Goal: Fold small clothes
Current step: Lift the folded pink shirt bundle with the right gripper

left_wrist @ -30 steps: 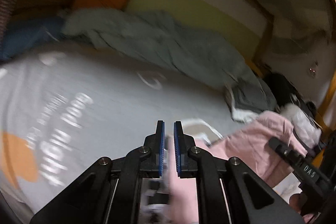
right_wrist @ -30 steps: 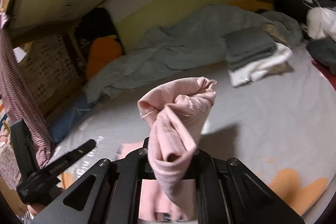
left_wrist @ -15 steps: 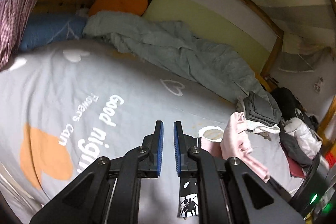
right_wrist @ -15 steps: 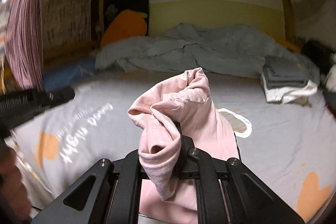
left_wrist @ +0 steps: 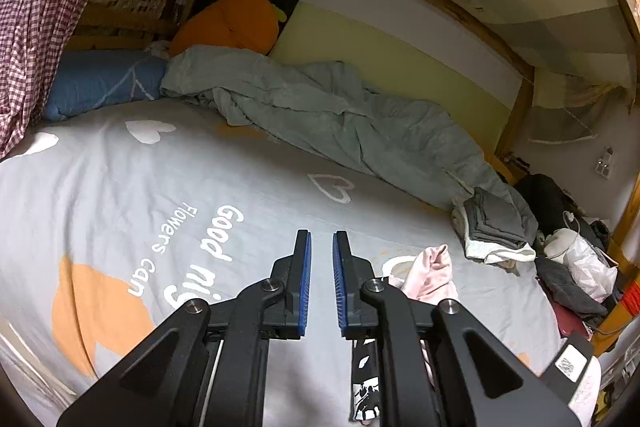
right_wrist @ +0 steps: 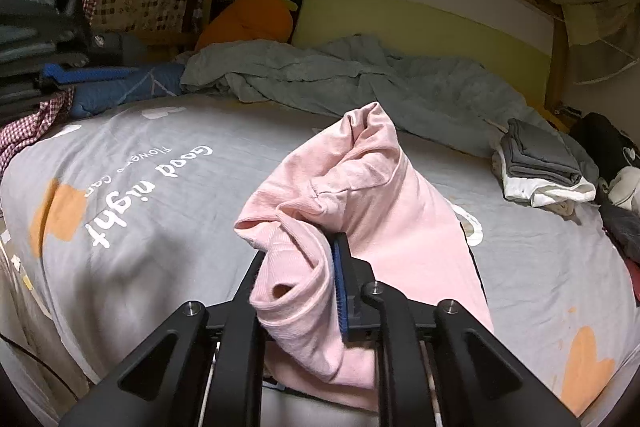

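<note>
Over the grey bedsheet, the right gripper's opening fingers hold a bunched pink garment upright, its long axis pointing away.

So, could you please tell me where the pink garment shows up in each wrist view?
Left wrist: pink garment bunched right of centre, just beyond the right jaw, lying on the sheet.
Right wrist: pink garment fills the centre foreground, between the opening jaws.
Shared landmark: folded grey stack on the bed's right side.

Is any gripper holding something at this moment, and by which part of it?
The right gripper has a bunched fold of the pink garment between its opening jaws. The left gripper holds nothing.
</note>
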Demonstrator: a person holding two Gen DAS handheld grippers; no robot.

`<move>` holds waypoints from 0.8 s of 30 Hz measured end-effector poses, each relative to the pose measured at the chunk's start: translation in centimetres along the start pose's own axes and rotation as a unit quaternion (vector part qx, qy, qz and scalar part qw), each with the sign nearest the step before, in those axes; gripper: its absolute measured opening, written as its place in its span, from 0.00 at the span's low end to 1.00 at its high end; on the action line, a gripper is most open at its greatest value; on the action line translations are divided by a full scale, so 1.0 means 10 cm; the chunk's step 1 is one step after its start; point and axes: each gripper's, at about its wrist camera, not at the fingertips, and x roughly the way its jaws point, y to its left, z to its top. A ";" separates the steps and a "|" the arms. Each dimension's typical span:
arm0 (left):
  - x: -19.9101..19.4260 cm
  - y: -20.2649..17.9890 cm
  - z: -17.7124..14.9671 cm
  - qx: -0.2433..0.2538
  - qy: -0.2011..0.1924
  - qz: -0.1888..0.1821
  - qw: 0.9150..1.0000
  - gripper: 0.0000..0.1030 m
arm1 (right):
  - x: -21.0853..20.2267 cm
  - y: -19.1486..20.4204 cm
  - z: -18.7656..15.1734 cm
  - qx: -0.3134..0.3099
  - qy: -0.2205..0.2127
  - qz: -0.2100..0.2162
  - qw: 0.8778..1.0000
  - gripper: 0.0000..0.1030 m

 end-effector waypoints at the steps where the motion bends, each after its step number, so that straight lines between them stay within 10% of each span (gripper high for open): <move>1: 0.01 0.00 0.00 0.000 0.001 -0.003 1.000 0.09 | -0.01 -0.02 -0.01 0.004 0.001 0.006 1.000 0.18; 7: 0.19 -0.09 0.09 0.004 0.048 -0.068 0.996 0.13 | -0.16 -0.02 -0.10 0.007 -0.009 0.050 0.999 0.37; 11: 0.69 -0.28 0.27 0.017 0.186 -0.194 0.963 0.14 | -0.40 -0.05 -0.13 0.011 -0.035 0.068 0.997 0.37; 18: 1.42 -0.68 0.20 0.076 0.321 -0.215 0.919 0.15 | -0.59 -0.06 -0.15 0.010 -0.070 0.067 0.995 0.37; 24: 1.69 -0.63 0.10 0.073 0.336 -0.160 0.925 0.18 | -0.46 0.14 -0.24 -0.041 -0.058 0.052 0.996 0.36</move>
